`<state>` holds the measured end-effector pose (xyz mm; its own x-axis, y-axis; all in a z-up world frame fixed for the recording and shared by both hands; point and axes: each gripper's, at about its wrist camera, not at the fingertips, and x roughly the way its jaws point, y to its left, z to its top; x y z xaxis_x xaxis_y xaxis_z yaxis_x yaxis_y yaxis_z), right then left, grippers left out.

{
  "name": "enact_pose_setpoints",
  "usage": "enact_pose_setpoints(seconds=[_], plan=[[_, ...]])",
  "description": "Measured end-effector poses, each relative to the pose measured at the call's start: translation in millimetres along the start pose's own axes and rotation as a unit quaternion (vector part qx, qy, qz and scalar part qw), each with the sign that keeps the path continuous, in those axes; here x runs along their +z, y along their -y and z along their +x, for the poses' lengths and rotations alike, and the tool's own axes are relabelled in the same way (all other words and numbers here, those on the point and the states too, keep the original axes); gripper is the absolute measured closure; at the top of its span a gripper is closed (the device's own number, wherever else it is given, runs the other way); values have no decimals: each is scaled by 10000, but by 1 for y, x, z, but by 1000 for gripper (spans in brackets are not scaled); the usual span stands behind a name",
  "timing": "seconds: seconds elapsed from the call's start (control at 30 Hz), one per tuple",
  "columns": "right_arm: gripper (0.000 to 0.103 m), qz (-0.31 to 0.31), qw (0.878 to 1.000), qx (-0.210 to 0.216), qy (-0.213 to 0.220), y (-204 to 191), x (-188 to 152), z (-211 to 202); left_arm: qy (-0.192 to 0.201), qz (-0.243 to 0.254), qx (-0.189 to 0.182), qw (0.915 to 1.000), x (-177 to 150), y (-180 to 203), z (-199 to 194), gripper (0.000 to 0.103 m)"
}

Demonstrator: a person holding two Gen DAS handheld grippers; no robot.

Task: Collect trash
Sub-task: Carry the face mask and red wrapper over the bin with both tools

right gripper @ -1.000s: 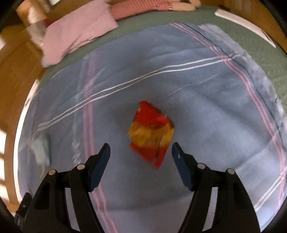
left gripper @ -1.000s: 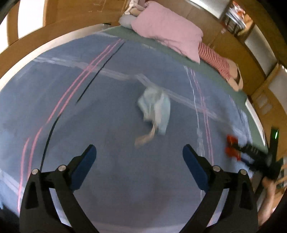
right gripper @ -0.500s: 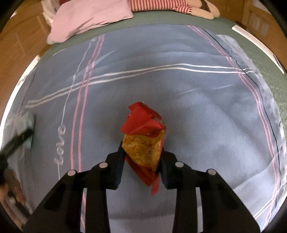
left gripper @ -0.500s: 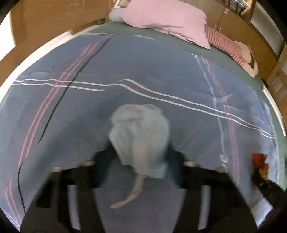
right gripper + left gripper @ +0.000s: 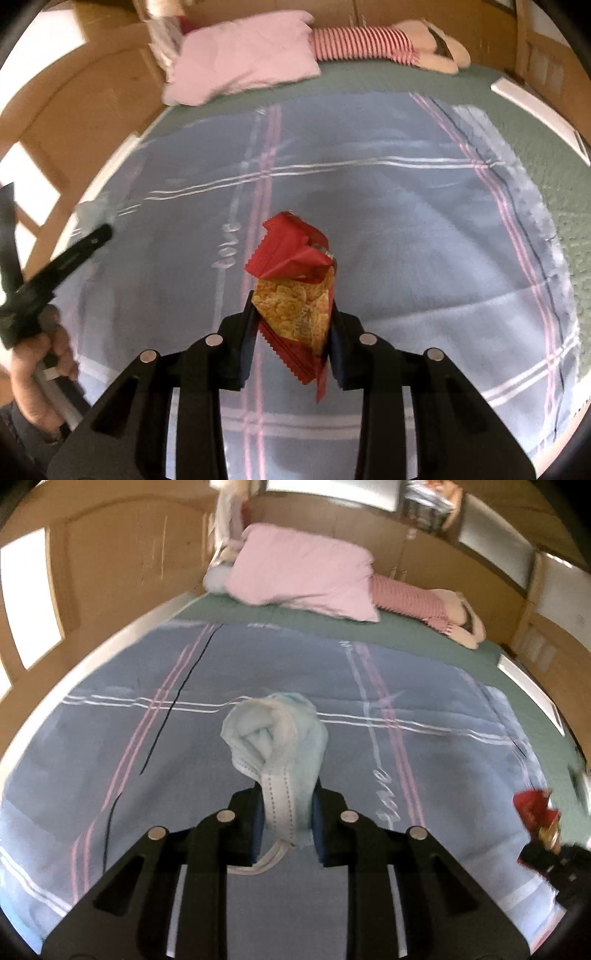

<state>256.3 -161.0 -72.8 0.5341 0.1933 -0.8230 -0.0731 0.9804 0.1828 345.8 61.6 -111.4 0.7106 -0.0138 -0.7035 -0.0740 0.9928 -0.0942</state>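
My left gripper (image 5: 286,823) is shut on a crumpled light-blue face mask (image 5: 280,746) and holds it above the blue blanket (image 5: 110,738); its ear loop hangs below the jaws. My right gripper (image 5: 291,343) is shut on a red and yellow snack wrapper (image 5: 295,291), also lifted above the blanket (image 5: 424,258). The wrapper and right gripper show blurred at the right edge of the left wrist view (image 5: 535,812). The left gripper and the hand holding it show at the left edge of the right wrist view (image 5: 48,273).
A pink pillow (image 5: 306,576) and a striped plush toy (image 5: 424,602) lie at the head of the bed on a green sheet (image 5: 406,635). Wooden headboard and cabinets (image 5: 110,572) surround the bed. A white bed edge (image 5: 535,107) runs along the right.
Both grippers were open above the mask and wrapper; they came down, shut on them, and have lifted them off the blanket.
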Motion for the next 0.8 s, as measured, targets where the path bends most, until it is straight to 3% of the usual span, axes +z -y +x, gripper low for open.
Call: enact_pose_setpoints(seconds=[0.13, 0.23, 0.53, 0.8], plan=[[69, -271, 9993, 46, 267, -16, -31, -50, 316, 471, 303, 9979, -34, 15, -50, 81], [69, -375, 9985, -48, 403, -25, -55, -81, 376, 601, 322, 9970, -50, 21, -83, 81], [69, -164, 9955, 93, 927, -26, -120, -168, 737, 1168, -106, 9904, -104, 43, -206, 81], [69, 105, 9930, 156, 1164, -19, -170, -226, 924, 1324, -558, 9853, -140, 51, -282, 81]])
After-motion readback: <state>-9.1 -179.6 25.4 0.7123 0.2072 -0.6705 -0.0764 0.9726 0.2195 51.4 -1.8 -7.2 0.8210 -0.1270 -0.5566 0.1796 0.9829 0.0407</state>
